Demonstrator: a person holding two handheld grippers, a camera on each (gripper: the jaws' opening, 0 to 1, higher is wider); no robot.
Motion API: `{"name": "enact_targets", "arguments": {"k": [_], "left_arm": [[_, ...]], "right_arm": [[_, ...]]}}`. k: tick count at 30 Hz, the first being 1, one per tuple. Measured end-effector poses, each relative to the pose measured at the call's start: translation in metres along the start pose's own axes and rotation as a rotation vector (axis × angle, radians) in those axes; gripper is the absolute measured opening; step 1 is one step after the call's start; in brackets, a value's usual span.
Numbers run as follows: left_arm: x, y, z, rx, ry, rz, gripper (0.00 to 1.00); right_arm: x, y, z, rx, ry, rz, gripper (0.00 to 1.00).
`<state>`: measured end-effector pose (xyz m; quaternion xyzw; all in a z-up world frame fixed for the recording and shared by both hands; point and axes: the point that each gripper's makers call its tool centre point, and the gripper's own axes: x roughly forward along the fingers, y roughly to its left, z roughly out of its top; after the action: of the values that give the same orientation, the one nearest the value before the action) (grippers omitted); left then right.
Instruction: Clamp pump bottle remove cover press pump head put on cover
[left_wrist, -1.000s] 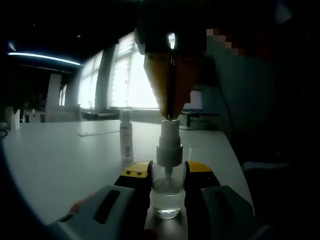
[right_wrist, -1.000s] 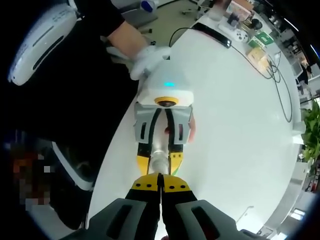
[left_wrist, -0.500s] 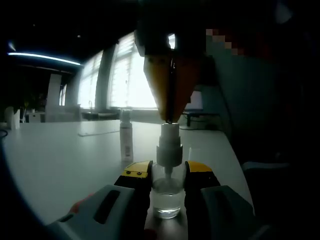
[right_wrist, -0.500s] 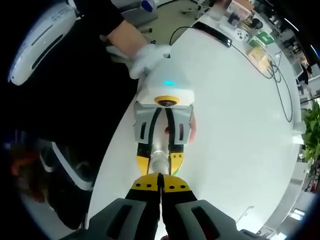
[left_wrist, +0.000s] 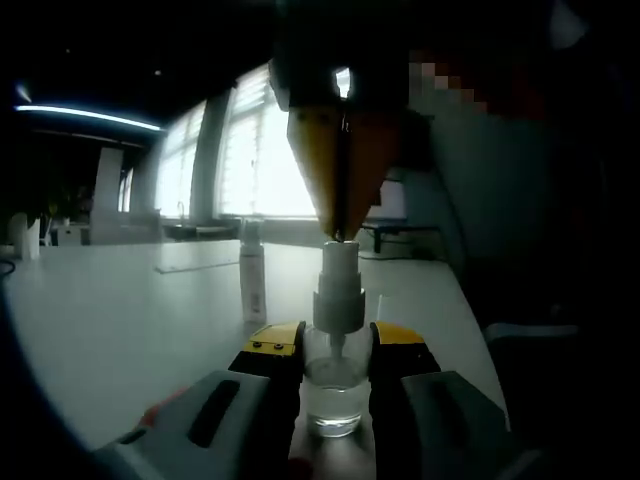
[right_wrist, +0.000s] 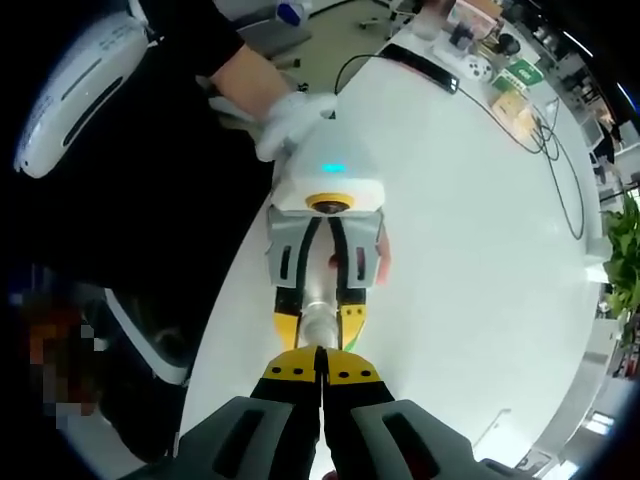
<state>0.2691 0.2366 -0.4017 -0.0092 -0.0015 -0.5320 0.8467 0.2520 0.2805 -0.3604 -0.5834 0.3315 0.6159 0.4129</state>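
The small clear pump bottle with a white pump head (left_wrist: 337, 340) stood upright on the white table (left_wrist: 120, 330), its long axis vertical and the pump head pointing straight up. The left gripper (left_wrist: 335, 352), with yellow-tipped grey jaws, was clamped on the bottle's clear body, one jaw on each side. The right gripper (left_wrist: 341, 237) came down from above with its yellow jaws pressed together, their tips resting on the top of the pump head. In the right gripper view, the right gripper (right_wrist: 320, 376) looked down the bottle's axis: its jaws met edge to edge directly over the pump bottle (right_wrist: 320, 318), and the left gripper (right_wrist: 320, 325) held the bottle from the far side, guided by a white-gloved hand (right_wrist: 285, 120). A slim white spray bottle (left_wrist: 252, 275) stood upright on the table behind the clamped bottle, well apart from it; its label carried markings too small to read. A black cable (right_wrist: 520, 130) lay on the white table (right_wrist: 470, 290).
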Motion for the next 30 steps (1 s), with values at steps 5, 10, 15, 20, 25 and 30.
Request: {"name": "enact_targets", "arguments": {"k": [5,10,15,20,25,30], "left_arm": [[0.0,0.0004,-0.0001,-0.001,0.0,-0.001,0.16],[-0.0001,0.0006,-0.0002,0.001,0.0,-0.001,0.16],[0.0,0.0006,-0.0003,0.0,0.0,-0.001,0.16],[0.0002,0.0007,-0.0004,0.0,0.0,-0.001,0.16],[0.0003,0.0015,-0.0006,-0.007,0.001,-0.002,0.16],[0.0003,0.0014,-0.0005,-0.005,0.001,-0.008,0.16]], "right_arm": [[-0.0006,0.0005,0.0001,-0.005,0.002,-0.004,0.0],[-0.0006,0.0002,0.0001,-0.005,0.002,-0.004,0.0],[-0.0003,0.0005,0.0002,-0.011,0.008,-0.001,0.0],[-0.0002,0.0007,0.0,-0.009,0.006,0.0,0.0],[-0.0003,0.0001,-0.0002,-0.008,0.006,-0.001,0.0],[-0.0004,0.0003,0.0001,-0.014,0.009,-0.003,0.0]]}}
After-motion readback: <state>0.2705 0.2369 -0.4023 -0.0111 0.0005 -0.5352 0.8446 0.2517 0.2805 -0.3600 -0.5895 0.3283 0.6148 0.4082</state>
